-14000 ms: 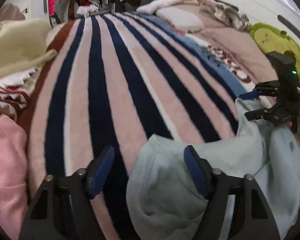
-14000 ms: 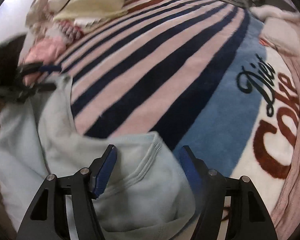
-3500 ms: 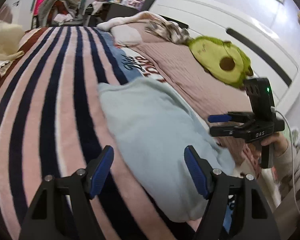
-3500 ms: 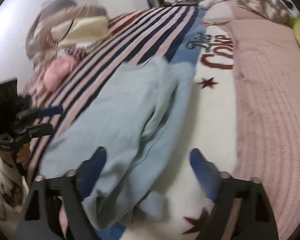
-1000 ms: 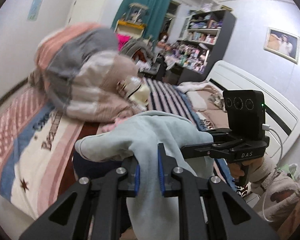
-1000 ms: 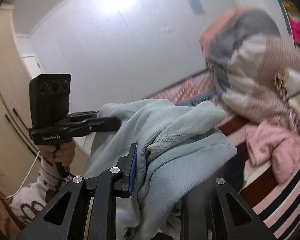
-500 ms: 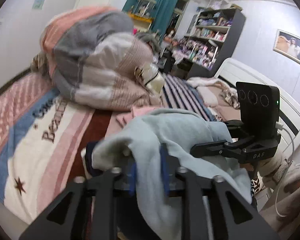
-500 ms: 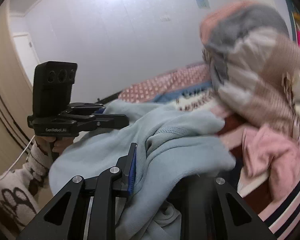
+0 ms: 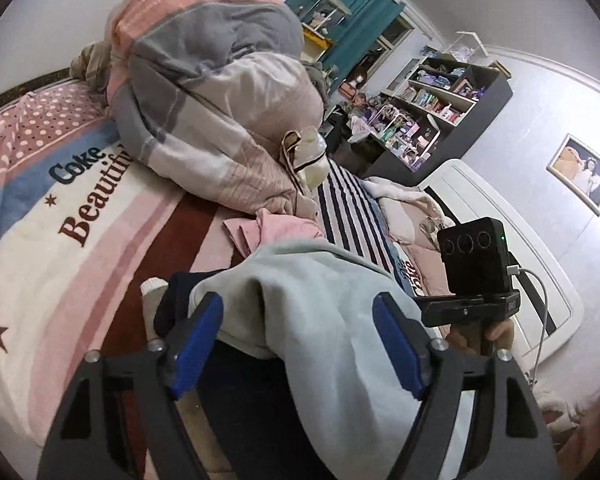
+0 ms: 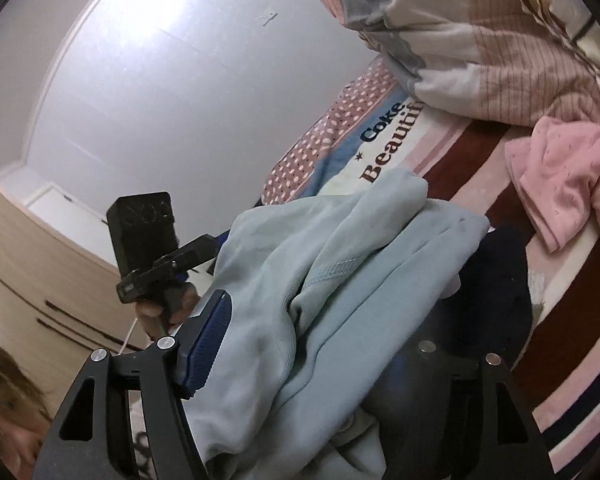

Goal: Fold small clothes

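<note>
A folded light blue garment (image 9: 312, 312) lies on a dark navy piece of clothing (image 9: 176, 300) on the bed. My left gripper (image 9: 296, 344) is open, its blue pads either side of the garment. My right gripper (image 10: 300, 340) is open too; the garment (image 10: 340, 272) lies between its fingers, and the right finger is partly hidden by cloth. The right gripper shows in the left wrist view (image 9: 472, 280), the left gripper in the right wrist view (image 10: 156, 240).
A pink garment (image 9: 284, 232) lies beyond the blue one. A big rolled quilt (image 9: 212, 100) sits further back on the "Coke Beautiful" blanket (image 9: 60, 208). Shelves (image 9: 432, 96) and a white headboard (image 9: 500, 240) stand at the right.
Both grippers were shut on the light blue garment, holding it up. Now it rests on the navy clothing and both grippers have opened.
</note>
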`<control>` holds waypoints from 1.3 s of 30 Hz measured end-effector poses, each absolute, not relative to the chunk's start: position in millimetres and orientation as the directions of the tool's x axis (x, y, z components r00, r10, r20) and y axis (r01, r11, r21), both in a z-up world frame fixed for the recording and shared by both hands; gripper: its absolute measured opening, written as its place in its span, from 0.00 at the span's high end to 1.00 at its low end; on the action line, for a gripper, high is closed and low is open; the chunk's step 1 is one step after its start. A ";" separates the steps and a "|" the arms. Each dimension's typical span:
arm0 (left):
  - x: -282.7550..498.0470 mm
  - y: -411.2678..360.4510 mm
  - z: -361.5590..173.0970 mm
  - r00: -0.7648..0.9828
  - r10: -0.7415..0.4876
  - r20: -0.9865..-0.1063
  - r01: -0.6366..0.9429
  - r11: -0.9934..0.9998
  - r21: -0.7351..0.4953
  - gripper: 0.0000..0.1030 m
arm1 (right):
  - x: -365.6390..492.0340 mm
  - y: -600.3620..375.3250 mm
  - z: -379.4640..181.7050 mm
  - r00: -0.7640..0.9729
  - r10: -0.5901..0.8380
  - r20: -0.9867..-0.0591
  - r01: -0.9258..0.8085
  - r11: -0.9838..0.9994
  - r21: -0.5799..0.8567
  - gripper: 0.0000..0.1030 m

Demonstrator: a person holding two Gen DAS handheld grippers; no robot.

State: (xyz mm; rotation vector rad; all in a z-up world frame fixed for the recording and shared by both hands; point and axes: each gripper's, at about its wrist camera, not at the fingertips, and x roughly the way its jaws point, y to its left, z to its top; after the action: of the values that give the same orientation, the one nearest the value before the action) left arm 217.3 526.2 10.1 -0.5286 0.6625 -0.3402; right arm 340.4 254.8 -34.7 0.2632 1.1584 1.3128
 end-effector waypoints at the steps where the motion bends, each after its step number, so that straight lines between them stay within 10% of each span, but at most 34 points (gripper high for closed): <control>1: 220.4 525.7 7.5 0.733 -0.465 -0.496 0.129 0.811 -0.570 0.29 | 342.9 255.9 -36.7 -0.173 0.838 -0.517 -0.602 0.325 0.729 0.38; 8: 246.8 514.4 -17.9 0.689 -0.509 -0.516 0.124 0.784 -0.608 0.29 | 349.4 264.0 -48.7 -0.155 0.839 -0.522 -0.604 0.337 0.722 0.38; 21: 208.0 490.1 29.4 0.836 -0.412 -0.362 0.282 0.889 -0.361 0.44 | 270.0 270.7 1.7 0.132 0.840 -0.526 -0.965 0.229 0.123 0.44; 26: 231.3 507.3 -10.8 0.753 -0.381 -0.537 0.135 0.887 -0.441 0.44 | 310.6 268.9 -29.0 0.015 0.769 -0.639 -0.852 0.344 0.394 0.42; 39: 251.3 535.1 -18.1 0.707 -0.515 -0.484 0.119 0.762 -0.637 0.32 | 389.5 249.6 -42.9 -0.125 0.824 -0.553 -0.549 0.407 0.730 0.30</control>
State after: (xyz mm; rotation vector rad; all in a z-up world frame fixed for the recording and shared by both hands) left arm 251.3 535.1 -18.1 -0.6129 0.7032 -0.3781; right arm 389.5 249.6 -42.9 0.2940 1.2085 1.2025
